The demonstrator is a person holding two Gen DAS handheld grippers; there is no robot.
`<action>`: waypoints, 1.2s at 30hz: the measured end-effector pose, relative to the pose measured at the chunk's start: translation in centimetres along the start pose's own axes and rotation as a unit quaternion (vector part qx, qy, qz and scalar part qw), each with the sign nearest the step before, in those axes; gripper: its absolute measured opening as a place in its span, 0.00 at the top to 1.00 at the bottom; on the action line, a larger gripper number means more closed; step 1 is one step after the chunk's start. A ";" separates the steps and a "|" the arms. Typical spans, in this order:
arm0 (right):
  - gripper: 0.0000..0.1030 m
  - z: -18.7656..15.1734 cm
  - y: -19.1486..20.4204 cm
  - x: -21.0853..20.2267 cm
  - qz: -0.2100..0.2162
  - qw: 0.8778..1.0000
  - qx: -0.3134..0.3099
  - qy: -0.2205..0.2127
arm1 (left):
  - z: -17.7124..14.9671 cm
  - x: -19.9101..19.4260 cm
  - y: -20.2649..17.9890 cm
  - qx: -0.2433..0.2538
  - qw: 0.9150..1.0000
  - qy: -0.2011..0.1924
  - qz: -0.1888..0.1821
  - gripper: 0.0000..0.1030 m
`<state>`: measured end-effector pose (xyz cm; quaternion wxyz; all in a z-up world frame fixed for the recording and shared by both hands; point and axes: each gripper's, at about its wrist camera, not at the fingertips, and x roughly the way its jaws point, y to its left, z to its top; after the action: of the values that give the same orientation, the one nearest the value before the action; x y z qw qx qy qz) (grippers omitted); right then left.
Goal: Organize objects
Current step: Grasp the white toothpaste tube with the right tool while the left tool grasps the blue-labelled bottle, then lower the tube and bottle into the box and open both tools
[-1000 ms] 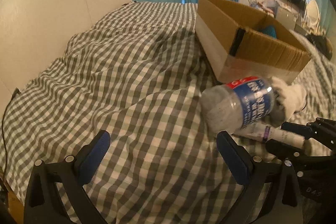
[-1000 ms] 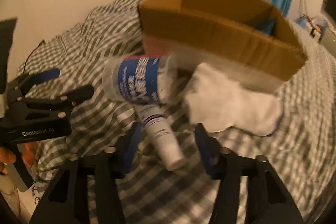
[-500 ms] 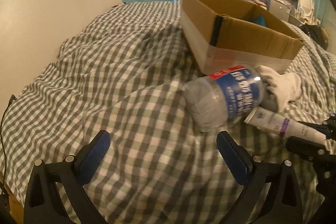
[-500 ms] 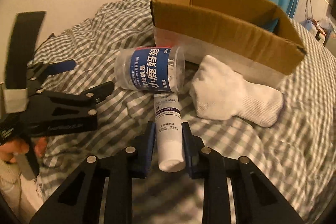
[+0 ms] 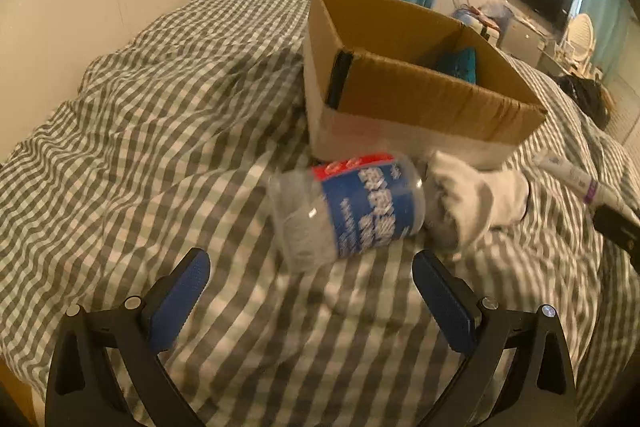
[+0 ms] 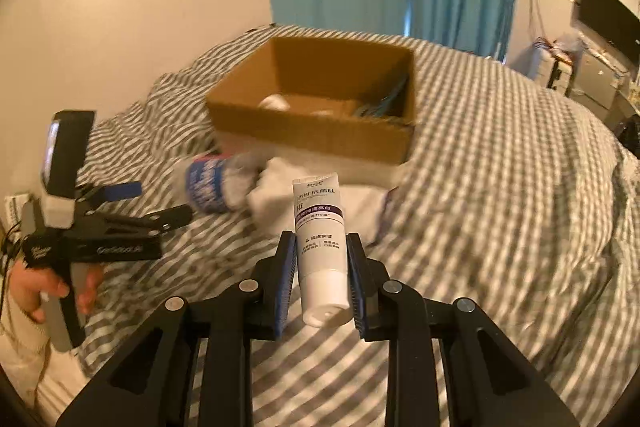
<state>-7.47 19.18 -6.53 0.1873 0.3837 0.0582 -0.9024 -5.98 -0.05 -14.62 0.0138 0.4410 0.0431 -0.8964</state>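
My right gripper [image 6: 322, 259] is shut on a white tube [image 6: 320, 243] with a purple band and holds it above the bed, cap end toward the camera. The tube also shows in the left wrist view [image 5: 576, 179]. A clear plastic jar with a blue label [image 5: 352, 207] lies on its side on the checked bedspread, next to a white sock [image 5: 476, 199]. My left gripper [image 5: 308, 279] is open just short of the jar. An open cardboard box [image 5: 420, 95] stands behind them, with a teal item [image 5: 460, 65] inside.
The grey checked bedspread [image 5: 160, 131] covers the whole bed, with folds at the left. A white wall and blue curtains stand behind. A TV and cluttered furniture are at the far right. The box interior also shows in the right wrist view [image 6: 320, 103].
My right gripper closed on the white tube and lifted it off the bed toward the box. My left gripper moved in closer to the jar.
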 end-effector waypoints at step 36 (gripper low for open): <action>0.77 -0.3 -0.7 -0.1 -0.020 1.000 0.003 -0.010 | -0.7 -2.5 -1.8 0.005 1.000 -0.020 0.015 0.06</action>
<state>-7.43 19.90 -6.70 0.1683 0.3740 0.0611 -0.9100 -4.07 1.77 -12.96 0.0257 0.4238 0.0320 -0.9048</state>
